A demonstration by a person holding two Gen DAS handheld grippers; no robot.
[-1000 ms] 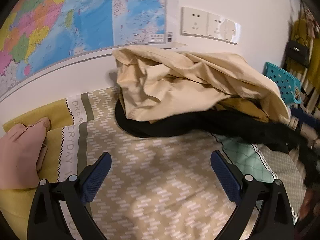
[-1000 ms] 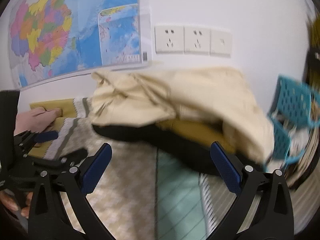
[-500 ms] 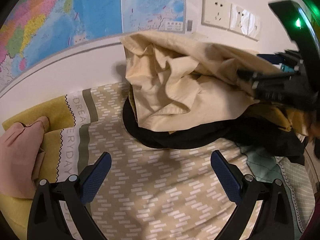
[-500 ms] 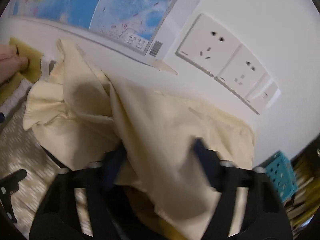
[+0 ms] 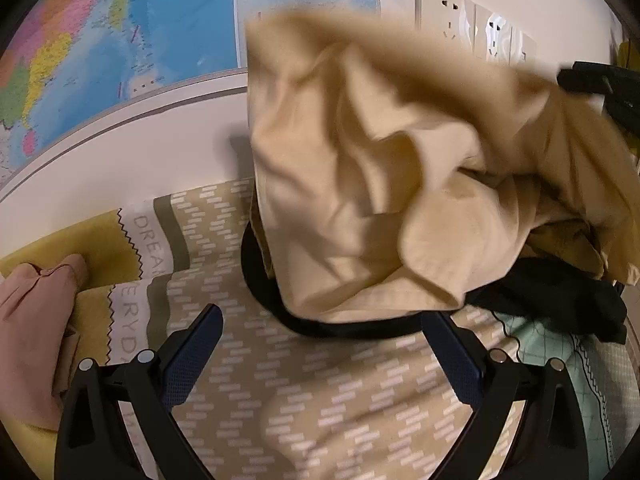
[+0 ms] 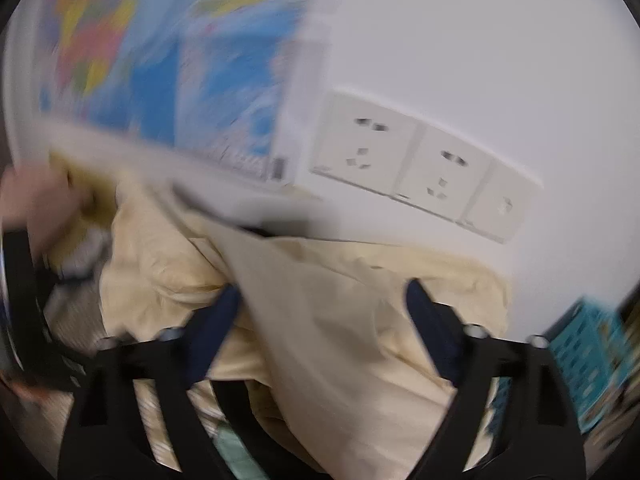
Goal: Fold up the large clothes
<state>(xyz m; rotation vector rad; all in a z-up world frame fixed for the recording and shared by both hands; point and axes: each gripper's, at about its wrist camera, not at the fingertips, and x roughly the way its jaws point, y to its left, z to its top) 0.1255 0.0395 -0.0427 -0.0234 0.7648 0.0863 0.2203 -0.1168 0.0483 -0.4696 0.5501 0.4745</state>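
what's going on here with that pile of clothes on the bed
A person with a gripper in each hand is starting on a heap of clothes on a bed. The right gripper has cream garment cloth between its jaws, which are opening. The left gripper is open over the patterned bedsheet, holding nothing. Black clothing lies underneath.

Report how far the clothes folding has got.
Nothing looks folded yet. The cream garment is bunched and lifted above the black garment on the patterned bedspread. The right gripper has cream cloth between its opening jaws; the left gripper is open and empty. All folding remains.
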